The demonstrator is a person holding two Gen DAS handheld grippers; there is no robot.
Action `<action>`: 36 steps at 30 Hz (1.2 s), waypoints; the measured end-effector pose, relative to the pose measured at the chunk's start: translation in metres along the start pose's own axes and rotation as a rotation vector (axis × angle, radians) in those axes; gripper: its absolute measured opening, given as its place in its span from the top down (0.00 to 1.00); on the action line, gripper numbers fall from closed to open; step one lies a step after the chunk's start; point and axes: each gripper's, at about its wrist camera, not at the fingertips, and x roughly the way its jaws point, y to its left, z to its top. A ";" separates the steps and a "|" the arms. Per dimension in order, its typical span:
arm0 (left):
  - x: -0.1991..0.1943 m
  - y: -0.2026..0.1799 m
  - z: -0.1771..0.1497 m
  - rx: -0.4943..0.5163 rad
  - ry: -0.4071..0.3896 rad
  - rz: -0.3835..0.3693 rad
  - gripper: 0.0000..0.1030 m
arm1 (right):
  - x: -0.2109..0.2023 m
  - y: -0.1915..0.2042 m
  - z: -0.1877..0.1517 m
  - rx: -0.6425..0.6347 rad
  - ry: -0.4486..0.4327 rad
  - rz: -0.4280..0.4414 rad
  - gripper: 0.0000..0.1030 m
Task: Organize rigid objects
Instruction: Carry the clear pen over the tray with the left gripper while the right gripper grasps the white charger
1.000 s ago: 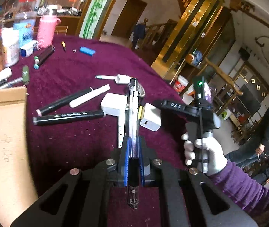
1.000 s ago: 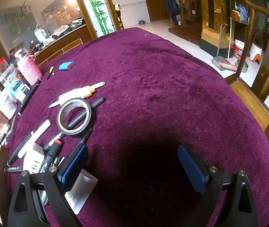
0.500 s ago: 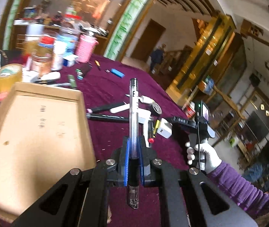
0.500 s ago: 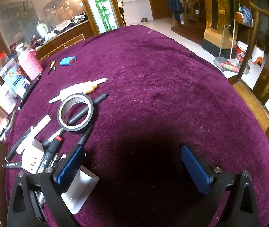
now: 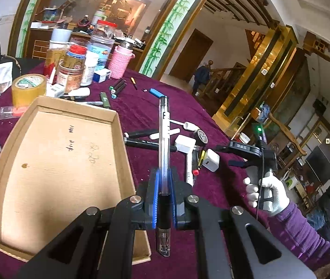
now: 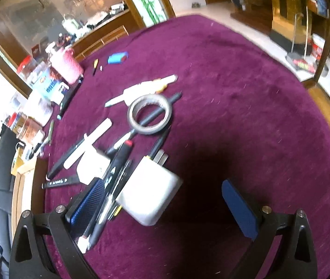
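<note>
Clamped in the left gripper [image 5: 164, 195], a clear pen [image 5: 164, 144] is pointing forward above the purple tablecloth [image 6: 246, 97], just right of the empty cardboard tray [image 5: 116, 125]. Opposite it, the right gripper [image 6: 165, 207] is hanging with jaws spread wide and nothing pressed between them, a white charger [image 6: 148, 193] lying beside its left pad among markers and a tape roll [image 6: 150, 114]. Jars are crowding the table's far left edge, while bare cloth is stretching right toward the wooden rim [image 6: 325, 107].

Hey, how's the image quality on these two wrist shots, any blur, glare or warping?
Left wrist view: sharp, the pen and cardboard tray crisp, though the fisheye bends the doorway. Right wrist view: motion blur smears the tape roll and white charger, daylight blows out the left edge, and a dark shadow sits on the purple cloth.
</note>
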 end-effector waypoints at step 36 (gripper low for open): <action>0.007 0.035 -0.004 -0.089 0.023 0.030 0.92 | -0.040 0.057 -0.022 -0.098 -0.094 0.116 0.48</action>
